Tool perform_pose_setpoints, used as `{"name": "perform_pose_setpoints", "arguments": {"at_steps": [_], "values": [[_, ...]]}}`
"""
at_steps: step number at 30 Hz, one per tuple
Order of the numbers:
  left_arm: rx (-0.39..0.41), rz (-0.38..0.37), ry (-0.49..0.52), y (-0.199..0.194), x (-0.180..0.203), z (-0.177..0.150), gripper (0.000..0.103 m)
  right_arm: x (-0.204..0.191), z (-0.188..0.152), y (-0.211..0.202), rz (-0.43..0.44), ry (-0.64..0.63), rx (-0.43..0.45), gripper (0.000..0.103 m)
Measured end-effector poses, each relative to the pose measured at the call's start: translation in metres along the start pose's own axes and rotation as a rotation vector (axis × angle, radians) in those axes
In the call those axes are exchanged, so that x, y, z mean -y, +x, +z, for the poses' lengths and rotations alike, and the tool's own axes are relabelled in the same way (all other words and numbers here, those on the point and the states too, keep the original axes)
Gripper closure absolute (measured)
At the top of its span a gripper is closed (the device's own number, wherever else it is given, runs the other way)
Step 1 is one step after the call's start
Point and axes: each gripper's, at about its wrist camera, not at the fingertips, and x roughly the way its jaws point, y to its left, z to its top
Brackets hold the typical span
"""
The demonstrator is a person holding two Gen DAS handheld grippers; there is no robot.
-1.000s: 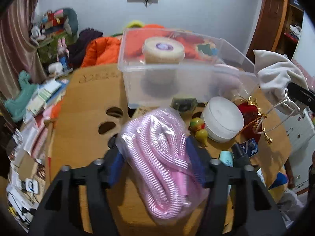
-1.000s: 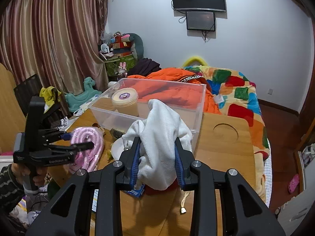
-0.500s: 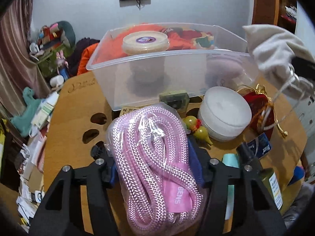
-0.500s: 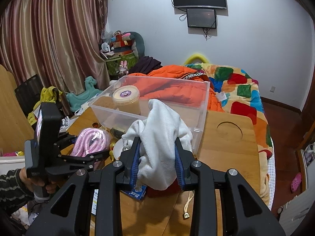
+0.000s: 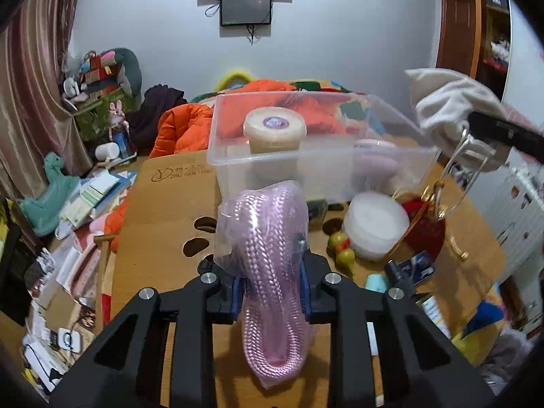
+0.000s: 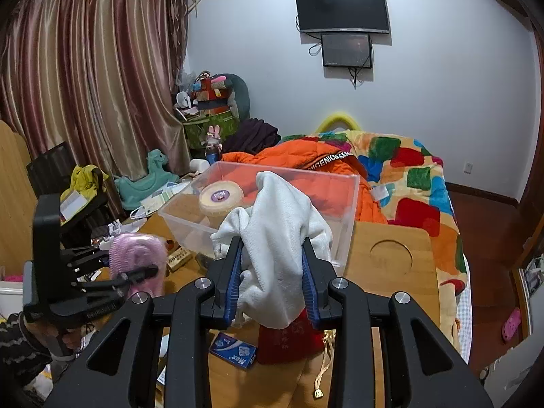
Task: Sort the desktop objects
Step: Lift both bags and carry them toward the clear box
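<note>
My left gripper (image 5: 271,287) is shut on a bagged coil of pink rope (image 5: 268,238) and holds it above the wooden table (image 5: 163,210), in front of the clear plastic bin (image 5: 316,142). The bin holds a cream round tub (image 5: 274,129) and a pink item (image 5: 374,159). My right gripper (image 6: 272,278) is shut on a white cloth pouch (image 6: 278,231), held above the table just short of the bin (image 6: 265,204). The pouch also shows in the left wrist view (image 5: 452,115), at the right. The left gripper with the pink rope (image 6: 136,255) shows at the left in the right wrist view.
On the table sit a white round container (image 5: 374,224), a red pouch (image 5: 425,231) with gold cord, small pear-shaped toys (image 5: 341,248), a blue packet (image 6: 234,353) and a teal item (image 5: 375,282). Clutter covers the floor at left (image 5: 68,272). A bed (image 6: 408,176) lies behind.
My left gripper has risen and tilted up with the pink rope, bringing it nearer the bin. My right gripper holds the pouch almost still.
</note>
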Motion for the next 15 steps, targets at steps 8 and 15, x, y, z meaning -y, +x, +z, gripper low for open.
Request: {"name": "perform_pose_setpoints", "arguments": {"at_steps": [8, 15], "values": [[0.022, -0.031, -0.024, -0.004, -0.003, 0.008, 0.080, -0.004, 0.012, -0.001, 0.009, -0.005, 0.026, 0.075], [0.079, -0.054, -0.029, -0.022, -0.007, 0.024, 0.081, -0.003, 0.025, 0.003, 0.013, -0.010, 0.050, 0.075]]}}
